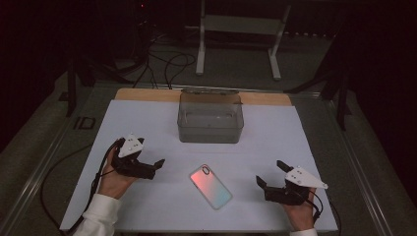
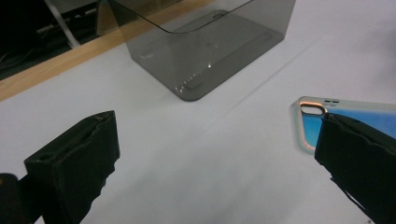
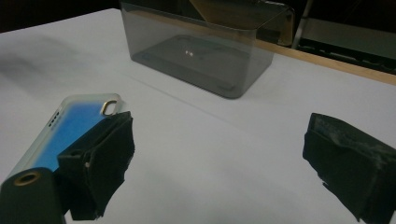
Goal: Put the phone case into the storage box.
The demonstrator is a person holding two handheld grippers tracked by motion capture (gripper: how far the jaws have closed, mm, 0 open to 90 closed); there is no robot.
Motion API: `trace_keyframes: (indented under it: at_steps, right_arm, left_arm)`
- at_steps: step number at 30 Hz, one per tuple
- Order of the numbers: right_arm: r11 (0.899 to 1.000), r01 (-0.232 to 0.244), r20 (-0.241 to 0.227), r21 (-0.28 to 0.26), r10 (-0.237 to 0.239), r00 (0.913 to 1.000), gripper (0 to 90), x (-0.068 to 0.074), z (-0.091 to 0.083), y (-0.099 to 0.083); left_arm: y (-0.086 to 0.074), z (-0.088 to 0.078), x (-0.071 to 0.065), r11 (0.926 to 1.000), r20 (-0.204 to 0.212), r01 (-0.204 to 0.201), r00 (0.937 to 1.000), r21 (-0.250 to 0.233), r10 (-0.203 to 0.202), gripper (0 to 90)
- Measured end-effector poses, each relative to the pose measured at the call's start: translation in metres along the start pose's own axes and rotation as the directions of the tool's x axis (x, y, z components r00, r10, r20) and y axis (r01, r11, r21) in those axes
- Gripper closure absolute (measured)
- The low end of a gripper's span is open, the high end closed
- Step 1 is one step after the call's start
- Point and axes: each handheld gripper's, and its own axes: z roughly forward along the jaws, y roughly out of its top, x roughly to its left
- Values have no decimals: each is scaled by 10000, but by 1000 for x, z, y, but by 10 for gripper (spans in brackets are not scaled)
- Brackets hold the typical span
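Nearest the person, at five o'clock on the desk point(image 1: 147, 123), the right claw point(image 1: 272, 173) rests with its jaws spread wide and nothing between them; across at eight o'clock the left claw point(image 1: 154, 168) sits the same way, wide open and empty. Between them, at about six o'clock, a phone point(image 1: 211, 186) lies flat, back up, its camera corner turned toward eleven o'clock, near both claws but touching neither. Farther off, at twelve o'clock, stands a smoky clear box point(image 1: 210, 120), open at the top with nothing inside. The work in hand looks to be lifting the phone into that box. To do it well, one claw should probably steady the phone's long edge while the other closes across its narrow width, low to the desk, since the thin flat body offers little to catch.
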Motion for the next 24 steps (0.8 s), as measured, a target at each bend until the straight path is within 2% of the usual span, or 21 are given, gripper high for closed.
trace_keyframes:
  at_steps: [9, 16, 24]
  right_arm:
    - [10000, 13, -14, 7, -13, 10000, 89, 0, 0, 0]
    - [10000, 39, -18, 9, -39, 10000, 89, 0, 0, 0]
    - [9999, 94, 22, 59, -94, 10000, 89, 1, 0, 1]
  left_arm:
    - [7, 11, -5, 9984, 123, -355, 9993, 446, 349, 5]
    - [14, 20, -9, 9974, 292, -417, 9988, 590, 401, 3]
    - [23, 33, -15, 9920, 533, -619, 9970, 1099, 563, 3]
